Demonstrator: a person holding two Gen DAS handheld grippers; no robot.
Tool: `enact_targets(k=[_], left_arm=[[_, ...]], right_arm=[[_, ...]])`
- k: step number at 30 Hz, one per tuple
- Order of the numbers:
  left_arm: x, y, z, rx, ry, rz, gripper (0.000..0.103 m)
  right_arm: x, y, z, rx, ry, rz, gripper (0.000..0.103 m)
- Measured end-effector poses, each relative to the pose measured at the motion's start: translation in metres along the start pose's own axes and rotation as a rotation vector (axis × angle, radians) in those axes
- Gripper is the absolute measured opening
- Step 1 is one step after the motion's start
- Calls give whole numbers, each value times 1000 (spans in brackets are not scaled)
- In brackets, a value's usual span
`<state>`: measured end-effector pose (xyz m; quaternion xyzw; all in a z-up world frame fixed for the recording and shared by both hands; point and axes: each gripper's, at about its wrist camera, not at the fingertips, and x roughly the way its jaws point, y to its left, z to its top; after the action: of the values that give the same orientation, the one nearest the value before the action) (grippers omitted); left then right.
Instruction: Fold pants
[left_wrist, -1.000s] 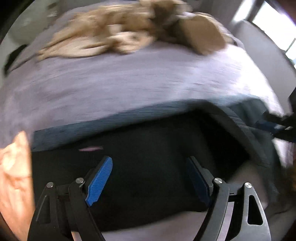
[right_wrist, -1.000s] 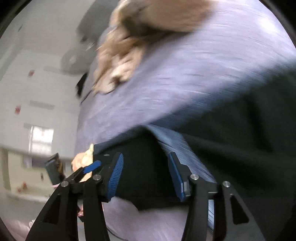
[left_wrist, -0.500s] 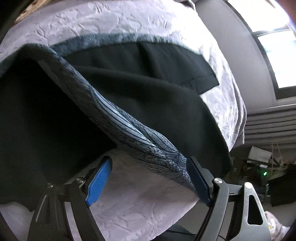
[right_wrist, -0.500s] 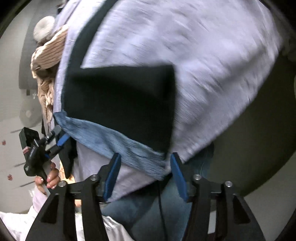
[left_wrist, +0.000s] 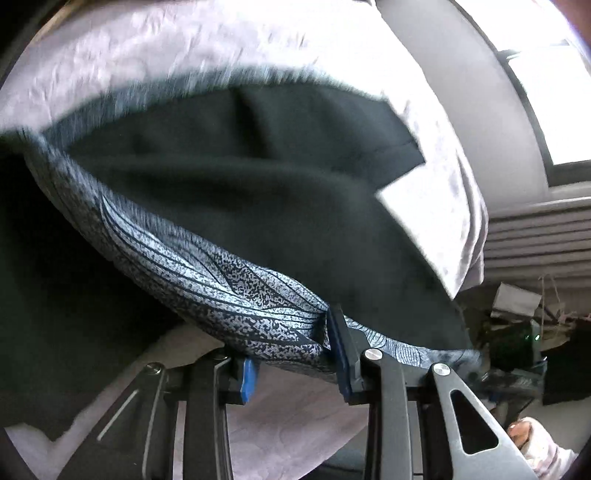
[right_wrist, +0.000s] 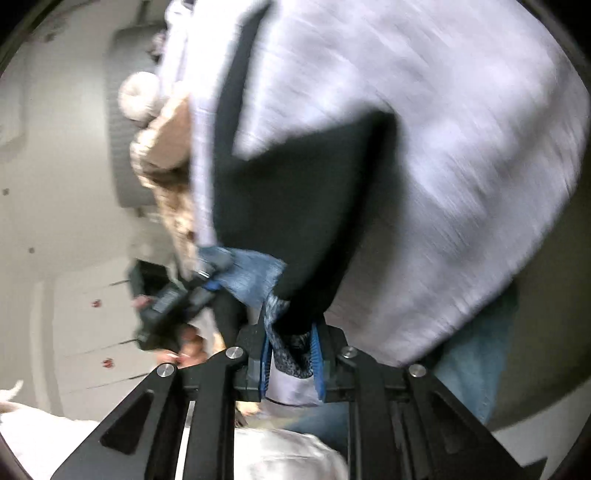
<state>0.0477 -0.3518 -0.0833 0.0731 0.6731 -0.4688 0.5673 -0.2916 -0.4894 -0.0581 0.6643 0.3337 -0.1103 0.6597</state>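
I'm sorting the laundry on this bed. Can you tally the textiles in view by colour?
Black with a blue patterned band: 1, the pants, gripped at the waistband by the left gripper and the closing right gripper.
Lilac: 1, the bedspread.
Tan: 1, a knitted garment.
Total: 3.

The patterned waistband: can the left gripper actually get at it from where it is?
Probably yes: the left gripper already has the patterned waistband bunched between its fingers, with nothing in the way.

The pants (left_wrist: 229, 192) lie on the bed cover (left_wrist: 155, 55), waistband (left_wrist: 207, 291) nearest, between the left tongs (left_wrist: 295, 354)
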Motion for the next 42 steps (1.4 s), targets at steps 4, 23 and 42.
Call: enact_targets(k=[4,23,42], left_arm=[[-20,-14,30,28,-80,7,35],[-3,-32,110,523,71,369,68],[-3,5,115,112,-69,357,68]], right_arm=[[-12,53,53,-88,-50,61,20],[76,132,305,-133,-68,-241,76],[74,88,271,-128,-96,-192,28]])
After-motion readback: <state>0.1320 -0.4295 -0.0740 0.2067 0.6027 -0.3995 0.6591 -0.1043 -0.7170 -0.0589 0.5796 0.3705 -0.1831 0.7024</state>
